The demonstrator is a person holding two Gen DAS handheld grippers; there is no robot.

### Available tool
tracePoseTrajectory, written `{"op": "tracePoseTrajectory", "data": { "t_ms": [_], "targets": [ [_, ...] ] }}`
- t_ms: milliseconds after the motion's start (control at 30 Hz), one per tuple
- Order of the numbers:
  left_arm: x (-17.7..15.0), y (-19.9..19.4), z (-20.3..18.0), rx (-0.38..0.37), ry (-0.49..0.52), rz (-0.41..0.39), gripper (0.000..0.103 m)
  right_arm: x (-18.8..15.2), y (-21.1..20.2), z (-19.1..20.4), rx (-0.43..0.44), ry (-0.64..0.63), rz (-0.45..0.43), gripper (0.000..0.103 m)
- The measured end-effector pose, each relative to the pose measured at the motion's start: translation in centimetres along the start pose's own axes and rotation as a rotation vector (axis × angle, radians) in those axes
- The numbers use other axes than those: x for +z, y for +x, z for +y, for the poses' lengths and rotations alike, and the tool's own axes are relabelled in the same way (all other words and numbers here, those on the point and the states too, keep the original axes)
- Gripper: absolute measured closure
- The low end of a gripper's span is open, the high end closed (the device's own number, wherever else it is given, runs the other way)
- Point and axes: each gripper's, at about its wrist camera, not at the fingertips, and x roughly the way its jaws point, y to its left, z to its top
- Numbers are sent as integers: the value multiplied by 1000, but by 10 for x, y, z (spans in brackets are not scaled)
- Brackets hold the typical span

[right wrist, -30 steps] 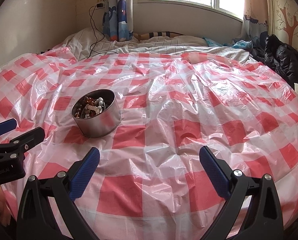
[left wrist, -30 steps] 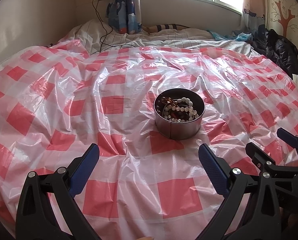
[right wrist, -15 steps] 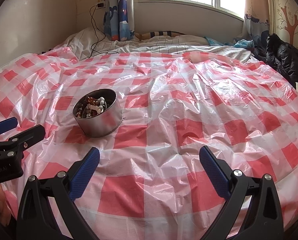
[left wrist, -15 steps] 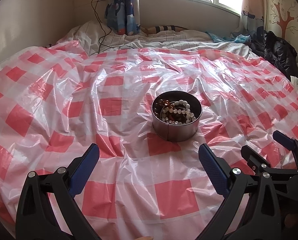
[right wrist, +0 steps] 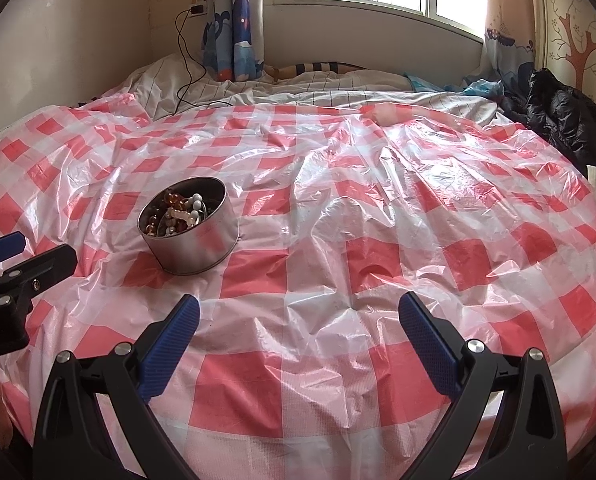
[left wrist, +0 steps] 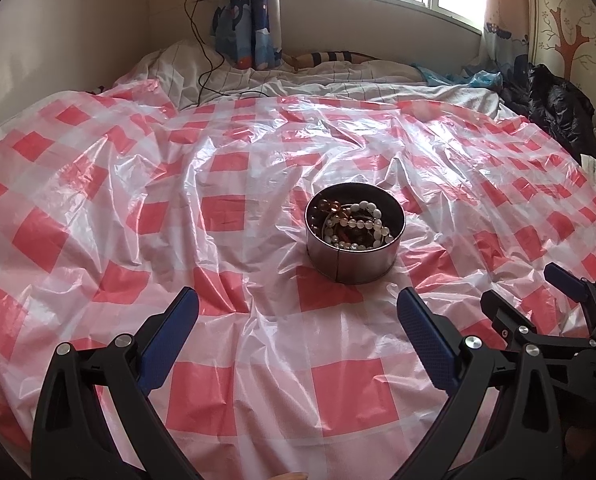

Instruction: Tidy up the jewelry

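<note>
Near the middle of the left wrist view, a round metal tin [left wrist: 354, 254] is standing upright on the red and white checked plastic sheet [left wrist: 218, 240] that is covering the bed, and the jewelry [left wrist: 356, 226], strings of pale and amber beads, is lying in a heap inside it; no piece is showing on the sheet around it. The left tongs [left wrist: 298, 320] are hanging wide open and holding nothing, just below the tin in the frame. The right tongs [right wrist: 298, 320] are also spread wide and empty, with the tin at the middle left of their view. Such a scene is fitting both beads already gathered into the tin and beads waiting to be taken out and sorted. For either case, I judge that a good grip is needing one strand only between the pads, because tangled strings are pulling their neighbours, and the thin sheet is slipping and wrinkling easily under the tin.
</note>
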Motion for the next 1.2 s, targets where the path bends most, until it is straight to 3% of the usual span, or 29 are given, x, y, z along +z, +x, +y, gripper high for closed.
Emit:
{"op": "tracePoseTrajectory", "data": {
  "t_ms": [833, 1200],
  "targets": [
    [-1, 5, 5, -42, -31, 34, 8, 0, 3, 3, 11, 1, 10, 7],
    [-1, 8, 2, -24, -16, 48, 8, 0, 4, 4, 13, 1, 10, 8]
  ]
}}
